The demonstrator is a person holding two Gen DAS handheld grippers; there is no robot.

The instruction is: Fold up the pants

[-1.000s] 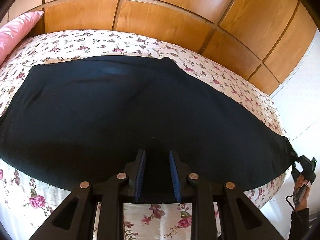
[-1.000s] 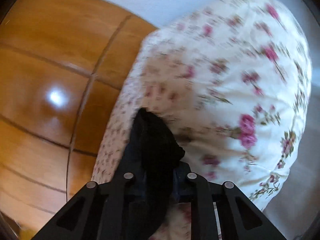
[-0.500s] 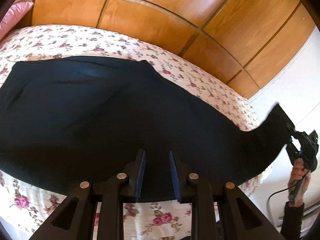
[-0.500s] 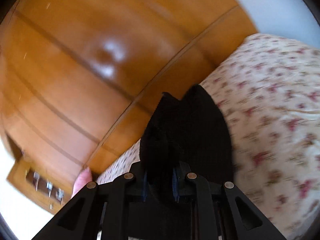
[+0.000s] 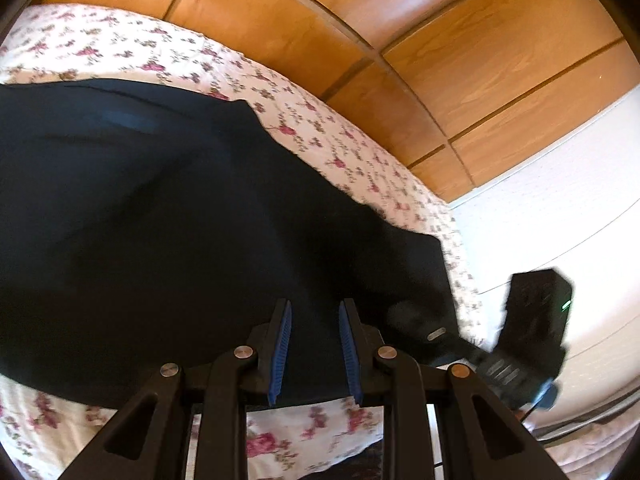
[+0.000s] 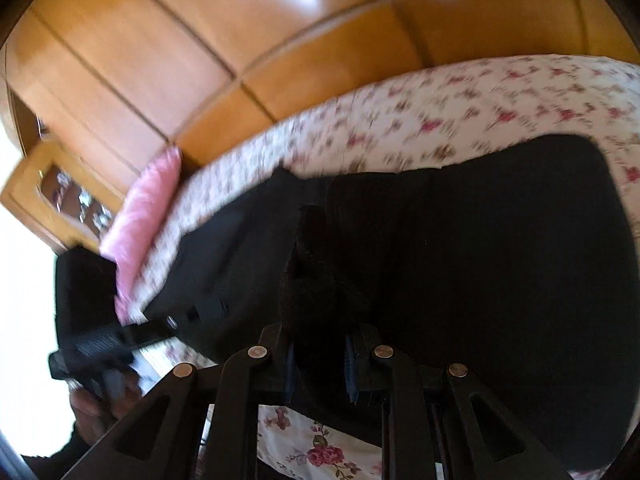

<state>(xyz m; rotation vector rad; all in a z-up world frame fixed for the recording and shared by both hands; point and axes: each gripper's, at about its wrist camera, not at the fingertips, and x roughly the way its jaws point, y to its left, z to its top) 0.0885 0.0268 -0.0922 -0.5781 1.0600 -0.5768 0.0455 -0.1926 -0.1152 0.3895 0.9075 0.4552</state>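
Pants (image 5: 180, 220), black, lie spread across the floral bedsheet (image 5: 320, 136) on the bed, below the wooden panelled headboard (image 5: 440, 40).

Left side: the left gripper (image 5: 314, 344) hovers over the near edge of the fabric. Its blue-padded fingers (image 5: 282, 344) stand apart with a narrow gap; no cloth sits between them.

Right side: the right gripper (image 6: 320, 364) has its fingers closed on a bunched fold of the pants (image 6: 480, 260), which rises between the pads. That end is carried over the rest of the garment, forming a second layer. From the left wrist view, the right gripper (image 5: 532, 336) appears blurred at the right edge of the bed.

A pink pillow (image 6: 140, 220) lies at the far end of the bed.
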